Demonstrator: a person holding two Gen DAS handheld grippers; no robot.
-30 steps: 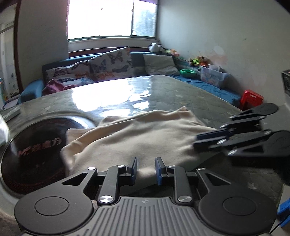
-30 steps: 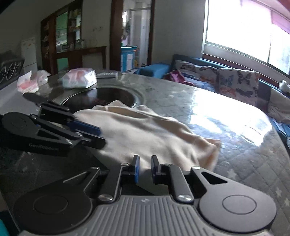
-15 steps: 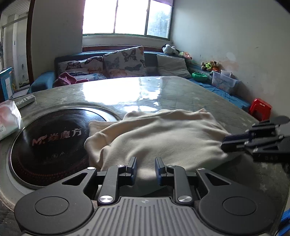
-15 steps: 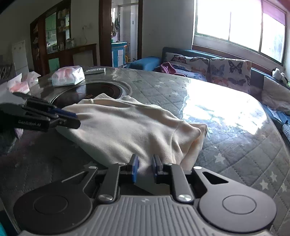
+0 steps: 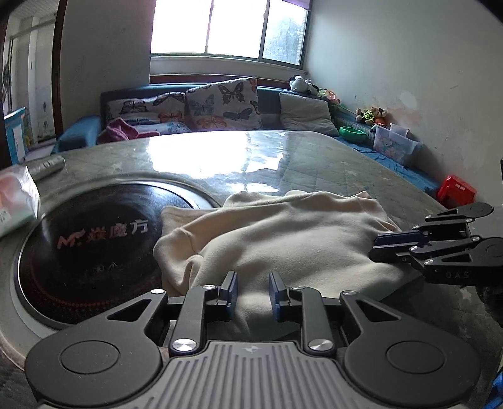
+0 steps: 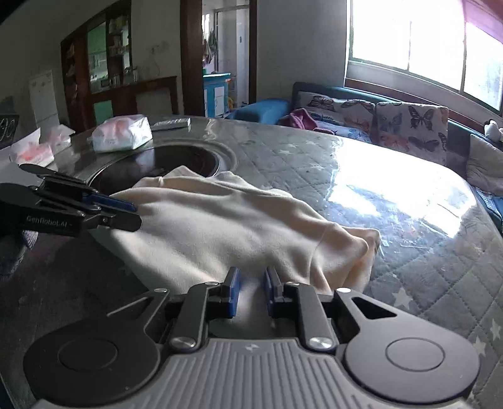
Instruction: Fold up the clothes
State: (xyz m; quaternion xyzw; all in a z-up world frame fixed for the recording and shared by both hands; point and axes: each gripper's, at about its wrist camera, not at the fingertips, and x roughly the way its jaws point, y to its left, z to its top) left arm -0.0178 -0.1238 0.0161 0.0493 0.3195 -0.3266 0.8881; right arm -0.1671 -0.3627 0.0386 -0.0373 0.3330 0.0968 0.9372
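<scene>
Daylight poured through my window (image 5: 226,28), blown out white, and glared off the bench (image 6: 393,176). Nearer corners stayed dim; the fisheye bent every edge.

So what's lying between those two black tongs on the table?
The cream garment: it spans the gap from the left tongs to the right tongs, clearest in the left wrist view.

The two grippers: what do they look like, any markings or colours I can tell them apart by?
Both are matte black with round disc plates, silver pivot screws, blue finger pads and a grey ribbed base. The left gripper carries white "GenRobot.AI" lettering on its side; the right gripper shows faint "DAS" lettering.
</scene>
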